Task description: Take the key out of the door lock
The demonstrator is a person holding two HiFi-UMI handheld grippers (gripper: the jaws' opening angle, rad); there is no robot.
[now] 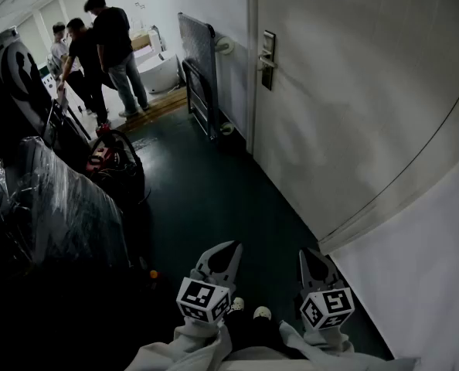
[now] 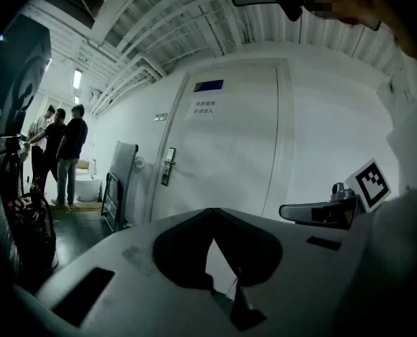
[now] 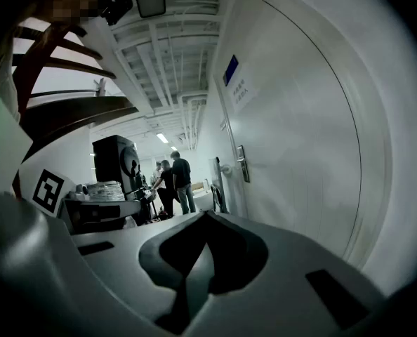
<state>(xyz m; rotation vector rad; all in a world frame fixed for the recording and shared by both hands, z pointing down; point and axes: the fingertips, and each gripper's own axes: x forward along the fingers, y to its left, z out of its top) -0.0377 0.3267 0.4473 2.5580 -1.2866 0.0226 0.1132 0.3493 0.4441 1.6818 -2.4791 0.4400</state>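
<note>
A pale door point(image 1: 353, 91) fills the right of the head view, and its metal lock plate with a lever handle point(image 1: 268, 59) sits far ahead at the door's left edge. The plate is too small for me to make out a key. The same lock plate point(image 2: 168, 166) shows in the left gripper view and, as the lock plate point(image 3: 241, 163), in the right gripper view. My left gripper point(image 1: 231, 246) and right gripper point(image 1: 305, 253) hang low over the dark floor, well short of the lock. Both left gripper point(image 2: 212, 210) and right gripper point(image 3: 205, 214) have their jaws together with nothing between them.
Three people point(image 1: 98, 45) stand at the far end of the corridor. A folded metal frame point(image 1: 198, 68) leans on the wall just past the door. A plastic-wrapped load point(image 1: 52, 207), a red machine point(image 1: 102, 157) and a tall black cabinet point(image 1: 9, 83) line the left side.
</note>
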